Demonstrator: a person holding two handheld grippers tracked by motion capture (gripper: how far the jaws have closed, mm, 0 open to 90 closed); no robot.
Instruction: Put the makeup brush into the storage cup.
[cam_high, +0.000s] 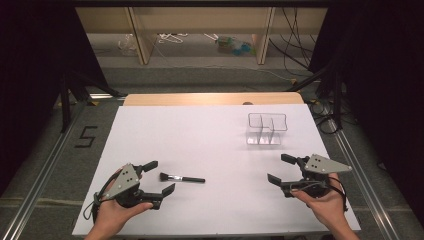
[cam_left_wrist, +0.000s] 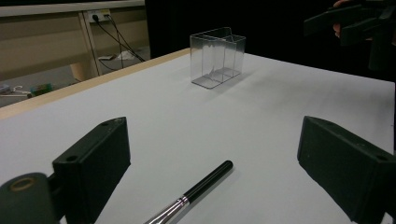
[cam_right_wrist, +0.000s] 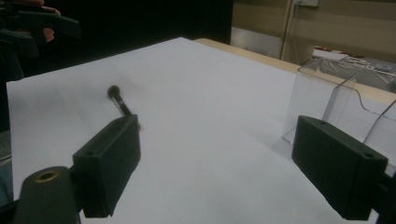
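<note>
- Two tools rest low over the white table (cam_high: 210, 145), one in each of the person's hands, at the near edge and well apart from each other.
- The left tool (cam_high: 156, 176) stands released: its jaws gape wide with nothing pressed between them, and they point toward the middle of the table.
- A makeup brush (cam_high: 182, 178) lies flat on the table just beside the left tool, its dark bristle head toward that tool and its black handle pointing toward the right side of the table.
- In the left gripper view the brush's handle (cam_left_wrist: 201, 186) lies on the table between the two spread jaws, touching neither; the metal ferrule shows at the bottom edge.
- The right tool (cam_high: 281, 169) is likewise released, jaws wide apart and holding nothing, aimed toward the left side of the table.
- A clear plastic holder (cam_high: 267, 128) with a dividing wall inside stands upright on the far right part of the table, beyond the right tool and well apart from the brush.
- In the right gripper view the holder (cam_right_wrist: 336, 100) stands just behind the right-hand jaw, and the brush (cam_right_wrist: 119, 100) lies farther off beyond the other jaw.
</note>
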